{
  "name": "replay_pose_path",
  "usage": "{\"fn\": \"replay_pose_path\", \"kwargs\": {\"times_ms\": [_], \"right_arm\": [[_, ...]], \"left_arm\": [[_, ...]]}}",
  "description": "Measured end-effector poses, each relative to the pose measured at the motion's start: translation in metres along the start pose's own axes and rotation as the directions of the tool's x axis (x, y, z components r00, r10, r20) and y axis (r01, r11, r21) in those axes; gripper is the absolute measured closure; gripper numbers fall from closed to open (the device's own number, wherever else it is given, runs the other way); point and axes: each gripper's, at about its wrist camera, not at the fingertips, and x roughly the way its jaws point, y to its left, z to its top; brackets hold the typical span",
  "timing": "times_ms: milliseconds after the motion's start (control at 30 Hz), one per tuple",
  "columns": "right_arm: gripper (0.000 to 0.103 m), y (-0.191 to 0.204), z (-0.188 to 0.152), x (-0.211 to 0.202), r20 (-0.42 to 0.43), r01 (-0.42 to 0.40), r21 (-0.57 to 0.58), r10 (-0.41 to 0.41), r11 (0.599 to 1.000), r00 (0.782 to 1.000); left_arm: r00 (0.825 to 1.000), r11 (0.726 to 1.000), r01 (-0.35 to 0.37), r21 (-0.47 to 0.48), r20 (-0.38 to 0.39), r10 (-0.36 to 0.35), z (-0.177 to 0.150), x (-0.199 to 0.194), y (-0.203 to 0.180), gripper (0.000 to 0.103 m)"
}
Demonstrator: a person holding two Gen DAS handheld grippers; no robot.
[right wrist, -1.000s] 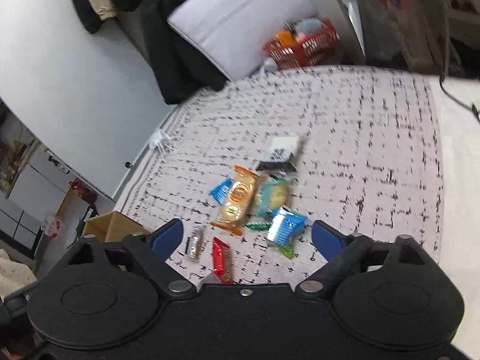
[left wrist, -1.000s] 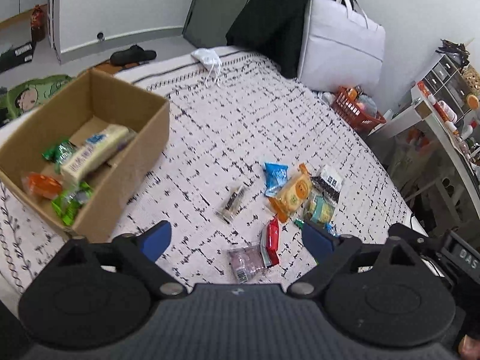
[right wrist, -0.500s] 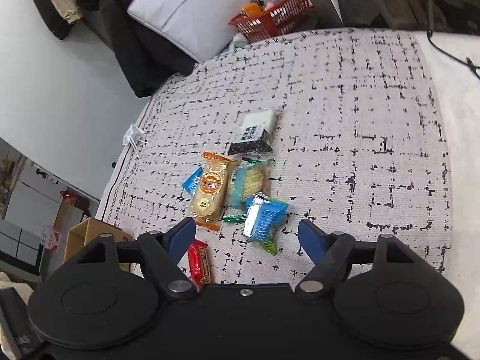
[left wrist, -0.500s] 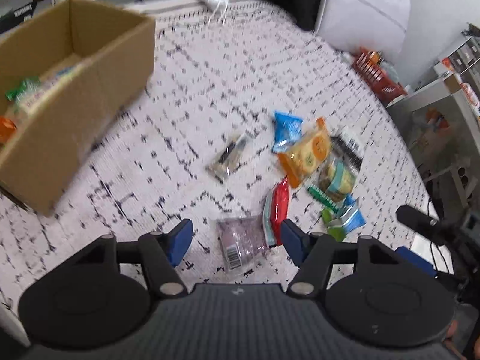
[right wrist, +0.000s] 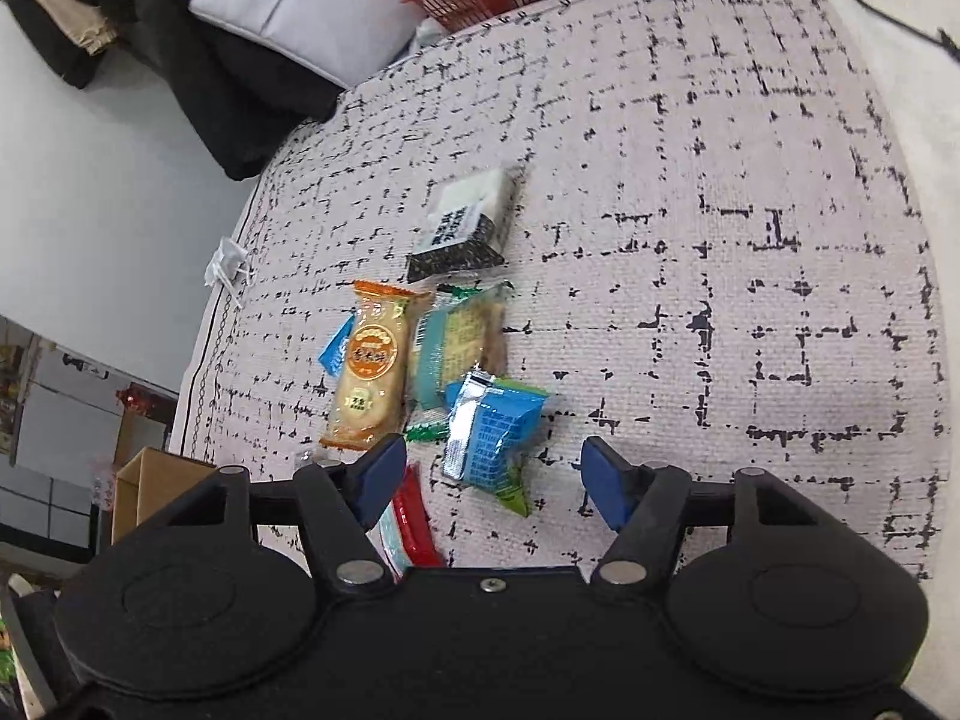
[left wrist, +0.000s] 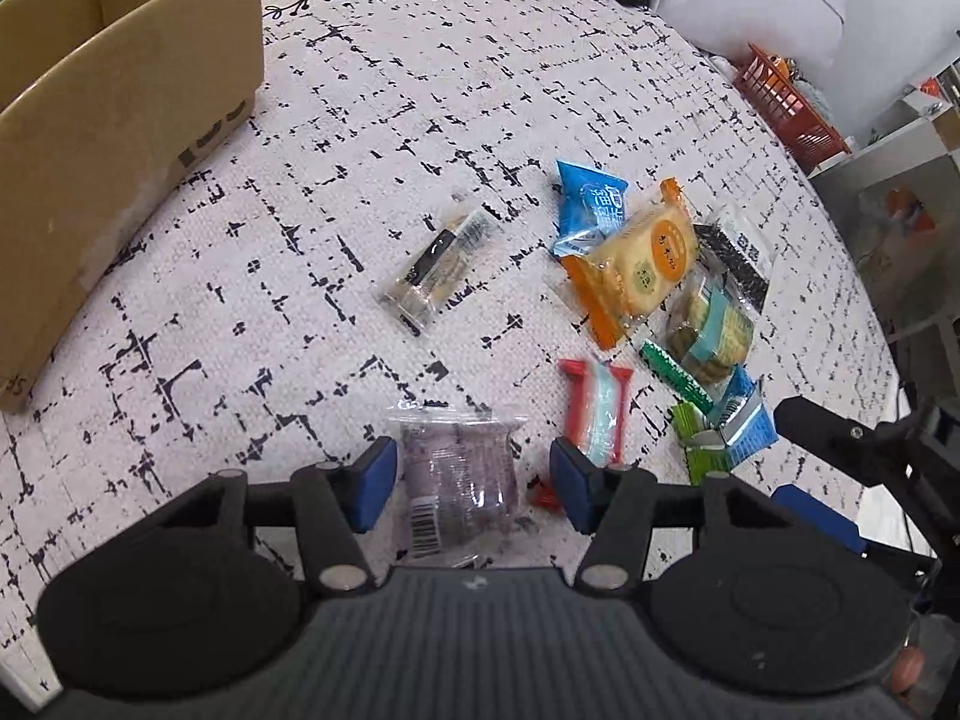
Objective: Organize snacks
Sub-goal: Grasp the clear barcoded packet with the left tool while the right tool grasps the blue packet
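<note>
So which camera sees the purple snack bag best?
The left wrist view. The purple snack bag lies whole on the blanket, between the left gripper fingers, which have just been closing but are not touching it. The right wrist view does not show it at all.

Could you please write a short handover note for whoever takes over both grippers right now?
Left gripper: jaws have just been closing, now either side of the clear purple snack packet, not yet pressing it.
Right gripper: jaws have just been closing around the blue and green packet, also not gripped.
Cardboard box stands at far left on the patterned cloth; its inside is hidden.
Left: these two, plus the orange cracker pack, red stick and the rest of the pile.
</note>
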Motion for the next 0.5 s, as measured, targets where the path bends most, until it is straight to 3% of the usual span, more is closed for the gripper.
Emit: {"fn": "replay_pose_path", "kwargs": {"times_ms": [167, 333, 400, 500], "right_arm": [[0.040, -0.006, 0.001, 0.013, -0.019, 0.004, 0.035, -0.003, 0.999, 1.000], [0.041, -0.002, -0.001, 0.017, -0.008, 0.002, 0.029, -0.002, 1.000, 1.000], [0.046, -0.001, -0.002, 0.019, -0.004, 0.011, 0.021, -0.010, 1.000, 1.000], [0.069, -0.001, -0.002, 0.021, -0.005, 0.023, 0.014, -0.023, 1.000, 1.000]], "left_arm": [[0.999, 0.999, -0.043, -0.003, 0.007, 0.043, -0.001, 0.001, -0.001, 0.068], [1.000, 0.999, -0.028, -0.020, 0.012, 0.028, 0.002, -0.003, 0.002, 0.070], [1.000, 0.999, -0.021, -0.027, 0.018, 0.022, 0.002, -0.004, 0.004, 0.070], [1.000, 0.999, -0.014, -0.033, 0.025, 0.015, 0.002, -0.007, 0.006, 0.071]]}}
